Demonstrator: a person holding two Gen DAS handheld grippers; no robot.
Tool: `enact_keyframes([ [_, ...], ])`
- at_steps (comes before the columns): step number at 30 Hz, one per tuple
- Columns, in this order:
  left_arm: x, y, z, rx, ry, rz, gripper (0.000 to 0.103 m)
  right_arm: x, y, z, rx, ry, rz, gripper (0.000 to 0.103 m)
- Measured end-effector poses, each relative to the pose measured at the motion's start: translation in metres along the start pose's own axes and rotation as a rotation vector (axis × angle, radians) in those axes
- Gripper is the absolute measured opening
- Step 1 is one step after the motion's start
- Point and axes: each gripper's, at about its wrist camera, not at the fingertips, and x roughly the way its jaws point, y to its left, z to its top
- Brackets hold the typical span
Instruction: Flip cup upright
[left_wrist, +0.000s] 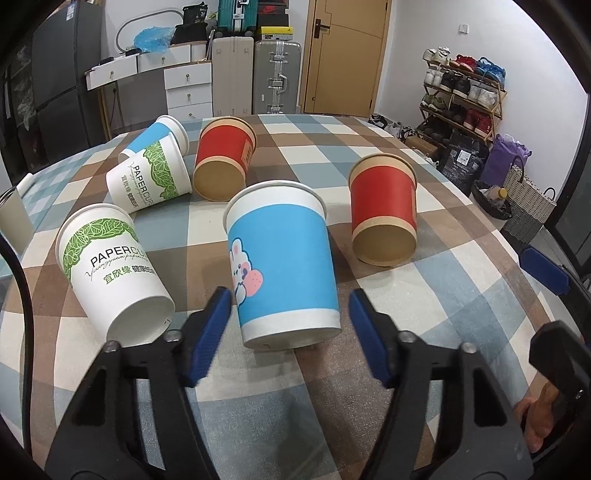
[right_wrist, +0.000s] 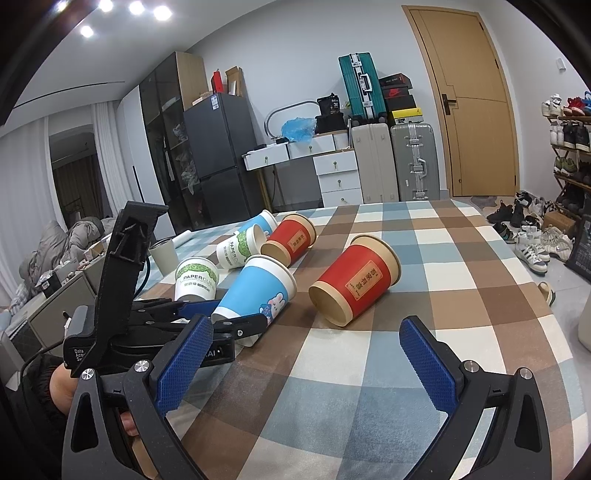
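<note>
Six paper cups lay on their sides on the checked tablecloth (left_wrist: 424, 295); the blue rabbit cup (left_wrist: 282, 266) lay nearest the left gripper (left_wrist: 290, 332), base toward the camera, its lower end sitting between the spread blue fingers (left_wrist: 210, 332) with gaps on both sides, not grasped. The right gripper (right_wrist: 306, 362) was released wide over bare cloth, holding nothing, with the nearer red cup (right_wrist: 354, 282) ahead of it and well apart. Two white leaf-print cups, a second blue cup and a second red cup (left_wrist: 225, 158) were clustered farther left.
</note>
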Motion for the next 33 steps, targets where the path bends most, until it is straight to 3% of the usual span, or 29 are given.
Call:
enact_keyframes([
  [9,-0.012,0.003,-0.006,-0.006,-0.034,-0.003,0.054,0.001,0.001,-0.001,-0.003,0.001,0.0,0.103],
  [33,-0.09,0.02,-0.051,-0.051,-0.135,-0.023,0.054,0.007,0.026,-0.005,-0.043,0.033,0.066,0.103],
])
